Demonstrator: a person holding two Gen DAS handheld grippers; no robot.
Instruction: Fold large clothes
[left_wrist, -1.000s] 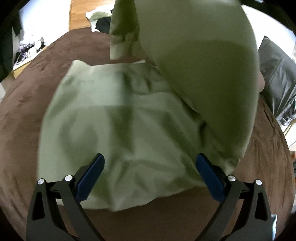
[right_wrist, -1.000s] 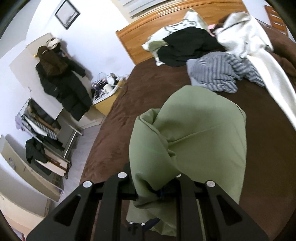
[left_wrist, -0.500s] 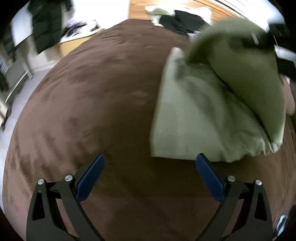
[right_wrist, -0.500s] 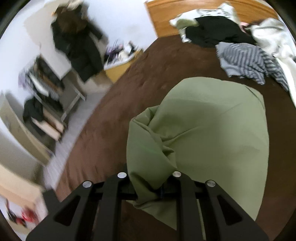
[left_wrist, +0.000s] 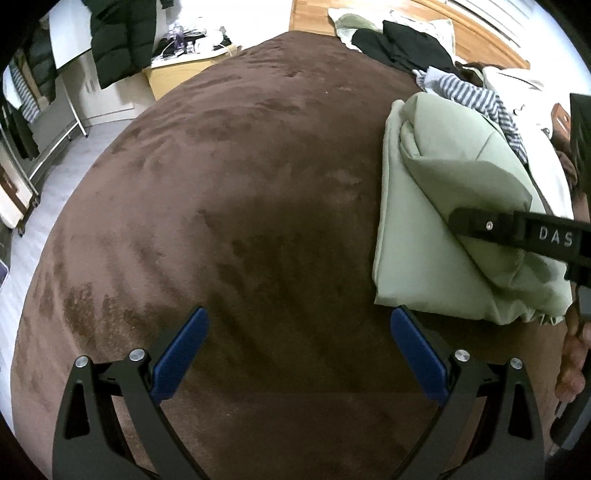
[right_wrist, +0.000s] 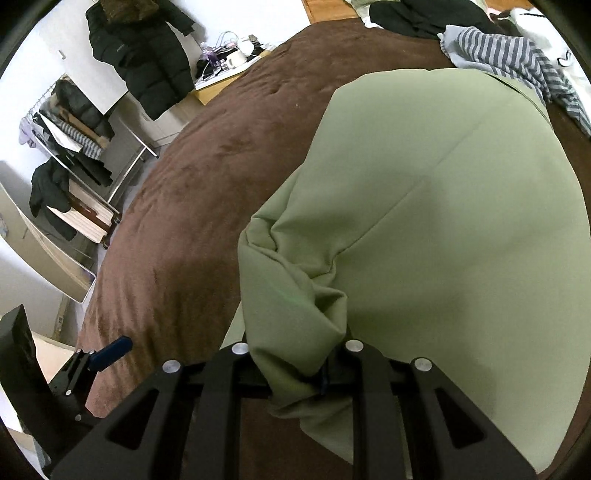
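A large pale green garment (left_wrist: 436, 206) lies partly folded on the brown bed cover (left_wrist: 258, 184) at the right of the left wrist view. My left gripper (left_wrist: 295, 347) is open and empty over bare cover, left of the garment. My right gripper (right_wrist: 295, 373) is shut on a bunched edge of the green garment (right_wrist: 424, 221) and holds it low over the folded part. The right gripper's black body (left_wrist: 517, 229) shows in the left wrist view, lying across the garment. The left gripper (right_wrist: 107, 350) shows at the lower left of the right wrist view.
A striped grey top (right_wrist: 509, 51), black clothes (left_wrist: 406, 44) and a white garment (left_wrist: 524, 96) lie by the wooden headboard. A bedside table (left_wrist: 184, 70), a hanging black coat (right_wrist: 144, 55) and a clothes rack (right_wrist: 74, 147) stand left of the bed.
My left gripper has swung left off the green garment and now faces bare bed cover. My right gripper has lowered the held edge down onto the folded garment.
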